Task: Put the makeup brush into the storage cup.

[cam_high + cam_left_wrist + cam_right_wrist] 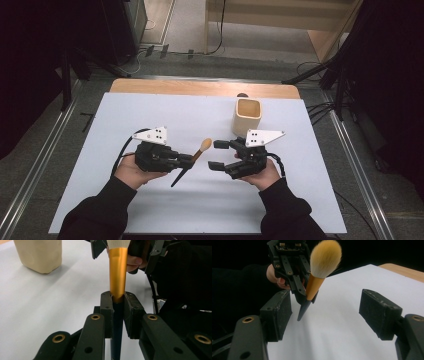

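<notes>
A makeup brush [198, 155] with tan bristles, a gold ferrule and a dark handle is held above the white table. My left gripper [189, 160] is shut on it where ferrule meets handle; in the left gripper view the ferrule [118, 272] rises from between the jaws of that gripper [117, 302]. The bristles point toward my right gripper [218, 155], which stands open just right of the brush head. In the right gripper view the brush [315, 286] hangs ahead of the open gripper [328, 312], nothing between its pads, and the left gripper [305, 296] is behind it.
A beige square cup [247, 117] stands upright behind the right gripper, also seen as the cup [40, 255] at the upper left of the left gripper view. The white sheet [150, 110] covers the table, with a wooden strip [200, 88] at the far edge.
</notes>
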### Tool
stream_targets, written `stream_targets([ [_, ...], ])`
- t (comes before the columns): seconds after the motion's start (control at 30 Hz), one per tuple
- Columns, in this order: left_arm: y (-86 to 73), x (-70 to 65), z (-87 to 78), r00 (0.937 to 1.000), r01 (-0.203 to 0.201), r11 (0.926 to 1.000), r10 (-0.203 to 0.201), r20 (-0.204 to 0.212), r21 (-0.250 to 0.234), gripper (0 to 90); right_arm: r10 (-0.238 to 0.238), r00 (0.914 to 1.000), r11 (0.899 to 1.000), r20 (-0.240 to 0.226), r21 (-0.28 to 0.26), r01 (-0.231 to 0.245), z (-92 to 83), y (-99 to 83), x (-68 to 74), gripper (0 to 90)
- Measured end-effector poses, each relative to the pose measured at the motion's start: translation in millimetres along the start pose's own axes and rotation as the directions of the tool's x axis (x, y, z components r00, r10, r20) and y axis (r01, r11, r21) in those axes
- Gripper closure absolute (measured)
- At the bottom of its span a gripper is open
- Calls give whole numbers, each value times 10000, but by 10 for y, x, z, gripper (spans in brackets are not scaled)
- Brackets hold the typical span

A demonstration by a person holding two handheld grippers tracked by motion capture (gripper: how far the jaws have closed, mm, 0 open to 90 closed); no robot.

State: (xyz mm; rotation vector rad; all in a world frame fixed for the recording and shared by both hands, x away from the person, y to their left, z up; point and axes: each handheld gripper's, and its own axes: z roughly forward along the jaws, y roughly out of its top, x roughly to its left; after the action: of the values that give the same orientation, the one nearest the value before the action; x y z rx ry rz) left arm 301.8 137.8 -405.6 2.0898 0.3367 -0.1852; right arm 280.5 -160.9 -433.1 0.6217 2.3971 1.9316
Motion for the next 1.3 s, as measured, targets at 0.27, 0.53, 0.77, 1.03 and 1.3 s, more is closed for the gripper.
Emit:
stream_targets([
  [0.27,-5,-40,12,9998,-118,9999,118,173,-3,799,-91,9992,9999,-385,100,95,102,30,30,352],
  [0.53,-10,-45,84,9991,-121,9999,118,407,81,799,-138,9971,9999,-745,-36,136,142,39,28,493],
  [0.77,-9,-62,126,9982,-245,9996,237,555,136,798,6,9933,10000,-1152,-1,-6,200,48,29,598],
  [1.03,-5,-70,111,9974,-281,9996,286,662,-82,798,23,9901,10000,-1404,-86,-36,187,49,23,683],
  [1.3,-11,-69,104,9966,-426,9991,428,706,-41,798,308,9858,9995,-1652,124,-291,210,44,23,748],
])
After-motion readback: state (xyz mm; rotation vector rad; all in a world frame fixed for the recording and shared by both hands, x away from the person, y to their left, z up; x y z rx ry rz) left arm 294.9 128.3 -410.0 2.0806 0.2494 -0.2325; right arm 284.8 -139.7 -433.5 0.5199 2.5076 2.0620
